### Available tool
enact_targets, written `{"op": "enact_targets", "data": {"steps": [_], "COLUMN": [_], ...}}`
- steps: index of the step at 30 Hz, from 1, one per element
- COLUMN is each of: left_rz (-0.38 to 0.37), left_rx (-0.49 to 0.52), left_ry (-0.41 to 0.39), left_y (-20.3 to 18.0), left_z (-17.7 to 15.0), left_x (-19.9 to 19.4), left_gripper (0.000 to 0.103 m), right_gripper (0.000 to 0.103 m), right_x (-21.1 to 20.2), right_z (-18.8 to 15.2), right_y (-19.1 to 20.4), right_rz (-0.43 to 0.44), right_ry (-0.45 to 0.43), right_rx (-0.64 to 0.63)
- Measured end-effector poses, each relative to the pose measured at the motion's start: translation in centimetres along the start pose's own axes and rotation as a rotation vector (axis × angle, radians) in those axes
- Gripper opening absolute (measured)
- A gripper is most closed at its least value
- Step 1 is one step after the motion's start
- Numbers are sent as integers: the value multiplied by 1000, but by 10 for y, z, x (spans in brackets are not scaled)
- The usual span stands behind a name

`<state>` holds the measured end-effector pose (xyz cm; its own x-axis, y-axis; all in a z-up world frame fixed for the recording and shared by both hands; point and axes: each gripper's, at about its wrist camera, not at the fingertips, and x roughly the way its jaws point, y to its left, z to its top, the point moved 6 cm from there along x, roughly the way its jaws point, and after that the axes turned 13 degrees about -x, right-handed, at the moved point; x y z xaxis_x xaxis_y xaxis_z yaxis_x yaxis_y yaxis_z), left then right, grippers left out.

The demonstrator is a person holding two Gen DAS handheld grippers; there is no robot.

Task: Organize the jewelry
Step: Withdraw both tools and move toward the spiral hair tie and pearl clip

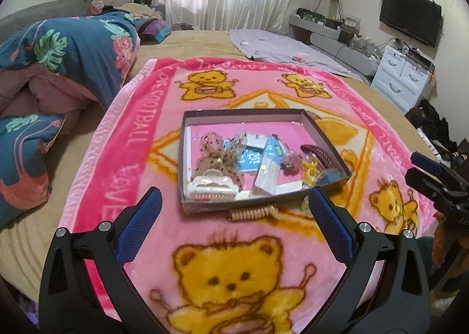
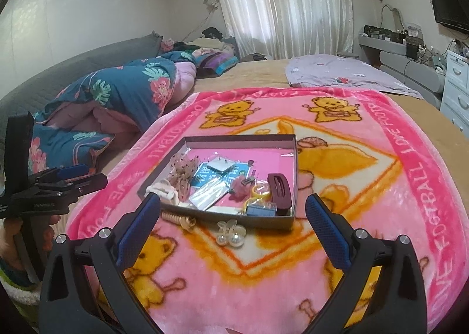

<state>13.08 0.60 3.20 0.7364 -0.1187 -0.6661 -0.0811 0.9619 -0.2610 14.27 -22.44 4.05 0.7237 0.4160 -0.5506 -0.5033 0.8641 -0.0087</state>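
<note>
Right wrist: pearl clip (image 2: 230, 235) between fingers (image 2: 328, 234).

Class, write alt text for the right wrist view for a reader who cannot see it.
An open right gripper hovers above a pink teddy-bear blanket on a bed, facing a shallow box of hair accessories. A coiled hair tie and a pearl clip lie outside the box; the left gripper is at left.

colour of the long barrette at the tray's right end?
Dark maroon barrette; clearest in the right wrist view.

A pink fleece blanket (image 2: 381, 187) is patterned with yellow bears; a dark grey cardboard tray (image 2: 272, 222) is lined pink; a quilt (image 1: 85, 49) is printed navy floral.
</note>
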Motion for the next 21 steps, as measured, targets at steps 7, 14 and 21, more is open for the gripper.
{"op": "enact_targets", "data": {"steps": [7, 14, 21], "left_rz": [34, 44, 57], "left_rx": [7, 14, 8], "left_ry": [31, 90, 145], "left_y": [11, 18, 25], "left_z": [-17, -37, -54], "left_x": [6, 20, 44], "left_gripper": [94, 94, 94], "right_gripper": [98, 98, 98], "right_x": [8, 29, 63], "right_z": [-15, -33, -54], "right_y": [8, 14, 11], "right_rz": [16, 21, 38], "right_ry": [42, 102, 181], "right_rx": [-10, -28, 4]}}
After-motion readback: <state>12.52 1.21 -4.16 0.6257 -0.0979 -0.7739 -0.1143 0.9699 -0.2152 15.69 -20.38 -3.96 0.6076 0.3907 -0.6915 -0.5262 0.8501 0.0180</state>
